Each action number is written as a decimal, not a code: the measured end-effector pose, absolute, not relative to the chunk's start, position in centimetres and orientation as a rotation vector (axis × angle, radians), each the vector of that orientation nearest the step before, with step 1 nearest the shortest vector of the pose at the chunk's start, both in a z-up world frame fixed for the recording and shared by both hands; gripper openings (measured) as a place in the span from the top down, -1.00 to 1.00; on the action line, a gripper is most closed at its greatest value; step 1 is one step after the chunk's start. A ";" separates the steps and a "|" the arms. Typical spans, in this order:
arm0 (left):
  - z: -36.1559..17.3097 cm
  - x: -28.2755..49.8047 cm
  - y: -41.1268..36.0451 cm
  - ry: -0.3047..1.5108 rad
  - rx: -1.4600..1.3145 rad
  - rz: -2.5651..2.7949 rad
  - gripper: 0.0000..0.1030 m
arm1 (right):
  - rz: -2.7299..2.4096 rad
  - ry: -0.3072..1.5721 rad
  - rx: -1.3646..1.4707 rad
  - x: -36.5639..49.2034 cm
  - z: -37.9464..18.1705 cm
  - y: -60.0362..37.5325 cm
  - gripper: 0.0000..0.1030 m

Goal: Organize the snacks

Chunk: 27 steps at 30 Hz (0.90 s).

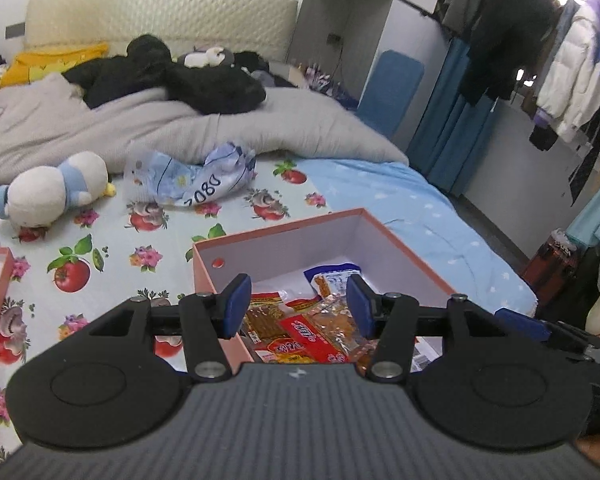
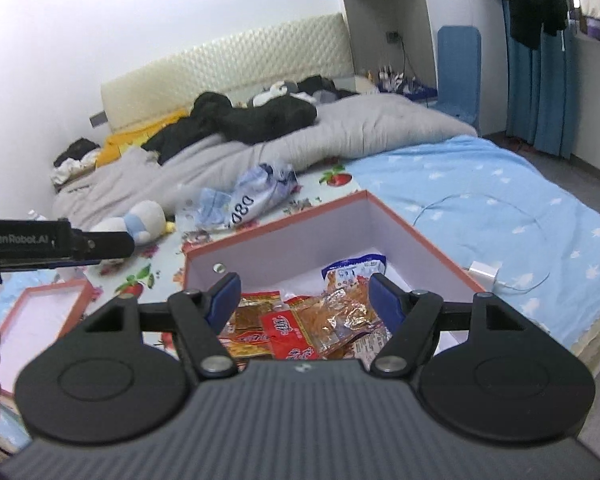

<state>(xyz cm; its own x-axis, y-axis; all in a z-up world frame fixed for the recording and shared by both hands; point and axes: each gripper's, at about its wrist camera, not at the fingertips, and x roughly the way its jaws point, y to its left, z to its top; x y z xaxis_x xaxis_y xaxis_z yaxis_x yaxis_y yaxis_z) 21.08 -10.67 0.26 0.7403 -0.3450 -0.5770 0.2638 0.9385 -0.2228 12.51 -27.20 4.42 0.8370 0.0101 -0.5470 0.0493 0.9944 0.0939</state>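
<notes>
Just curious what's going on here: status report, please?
Left gripper open, empty. Right gripper open, empty. Snacks piled in box. Crumpled bag lies behind the box; nothing in the way.

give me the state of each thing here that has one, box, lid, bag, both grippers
left hand-held gripper: open, nothing between its fingers
right hand-held gripper: open, nothing between its fingers
pink box: open, lid off, snack packets piled inside
box lid: off, lying upside down beside the box
blue and white bag: crumpled, lying on the bed
plush toy: lying on its side
</notes>
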 end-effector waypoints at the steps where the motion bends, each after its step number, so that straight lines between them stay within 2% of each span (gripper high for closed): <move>1: 0.6 20.3 -10.6 0.648 -0.126 -0.337 -0.14 | -0.021 0.574 0.109 12.0 4.7 -27.2 -0.41; 9: 1.7 14.9 -10.4 0.604 -0.116 -0.360 -0.14 | -0.017 0.512 0.136 8.0 5.8 -26.4 -0.41; 27: -1.9 7.3 -9.6 0.634 -0.097 -0.299 -0.14 | -0.047 0.522 0.065 3.4 3.5 -24.6 -0.41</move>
<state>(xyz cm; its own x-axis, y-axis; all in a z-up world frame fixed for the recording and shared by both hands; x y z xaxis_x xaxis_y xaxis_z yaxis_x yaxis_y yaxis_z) 7.34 -9.62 -1.94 0.7642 -0.3041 -0.5688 0.2452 0.9526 -0.1800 3.37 -24.65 3.53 0.8656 -0.0286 -0.4999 0.0618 0.9968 0.0499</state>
